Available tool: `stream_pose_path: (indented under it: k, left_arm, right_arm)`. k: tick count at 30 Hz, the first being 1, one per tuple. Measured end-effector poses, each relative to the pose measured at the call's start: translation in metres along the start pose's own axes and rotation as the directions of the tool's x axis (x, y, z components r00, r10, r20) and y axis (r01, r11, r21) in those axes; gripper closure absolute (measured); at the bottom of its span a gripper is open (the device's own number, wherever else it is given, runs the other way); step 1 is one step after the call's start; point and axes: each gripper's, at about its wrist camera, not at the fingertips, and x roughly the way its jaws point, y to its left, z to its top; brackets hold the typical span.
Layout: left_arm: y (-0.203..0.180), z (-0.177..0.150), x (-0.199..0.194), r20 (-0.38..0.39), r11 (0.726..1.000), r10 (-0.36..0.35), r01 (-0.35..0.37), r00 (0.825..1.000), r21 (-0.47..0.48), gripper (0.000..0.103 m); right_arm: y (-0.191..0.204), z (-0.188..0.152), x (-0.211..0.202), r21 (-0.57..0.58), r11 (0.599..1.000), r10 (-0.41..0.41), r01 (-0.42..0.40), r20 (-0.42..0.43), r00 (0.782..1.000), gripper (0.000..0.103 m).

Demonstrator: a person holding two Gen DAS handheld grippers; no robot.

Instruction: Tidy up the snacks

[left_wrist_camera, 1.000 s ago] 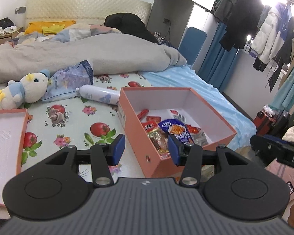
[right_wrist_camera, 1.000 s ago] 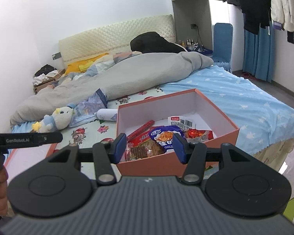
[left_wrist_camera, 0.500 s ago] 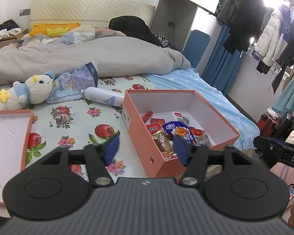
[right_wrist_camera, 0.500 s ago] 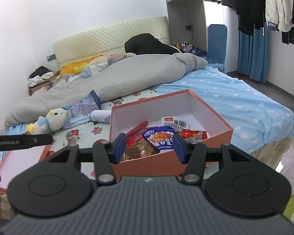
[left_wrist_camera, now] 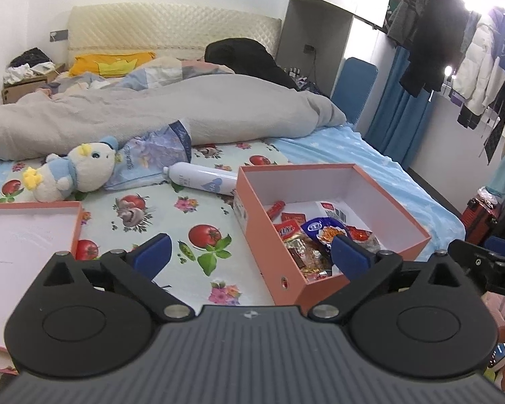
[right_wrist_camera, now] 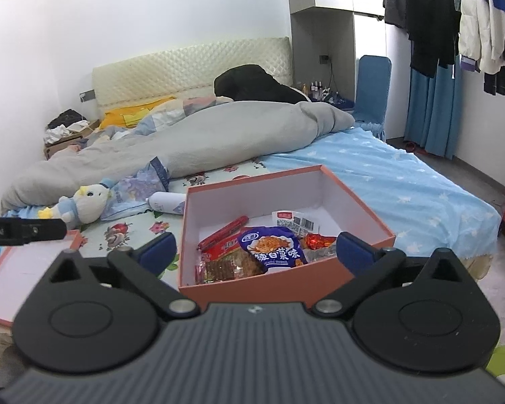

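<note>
So both grippers hang wide open and empty, the right gripper (right_wrist_camera: 254,247) probably nearer, with the blue noodle-snack packet (right_wrist_camera: 272,248) lying dead ahead in the orange box (right_wrist_camera: 360,198), the left gripper (left_wrist_camera: 250,252) off to its side.

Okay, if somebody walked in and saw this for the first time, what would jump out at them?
Probably the open salmon box at the foot of the bed, with snack packets heaped in its near corner, a blue noodle bag on top. Then its lid lying open side up to the left, and a plush duck against the grey duvet.
</note>
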Motion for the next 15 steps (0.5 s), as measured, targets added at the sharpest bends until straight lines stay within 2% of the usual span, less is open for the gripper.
stream_pose_path:
  k: [15]
  left_arm:
    - [0.0054,-0.0055,-0.0104,0.007,0.999,0.037,-0.037,0.999,-0.016,0.0]
  right_arm:
    - [0.0024,-0.002,-0.0016,0.031,0.999,0.027,-0.026,-0.014,1.0,0.0]
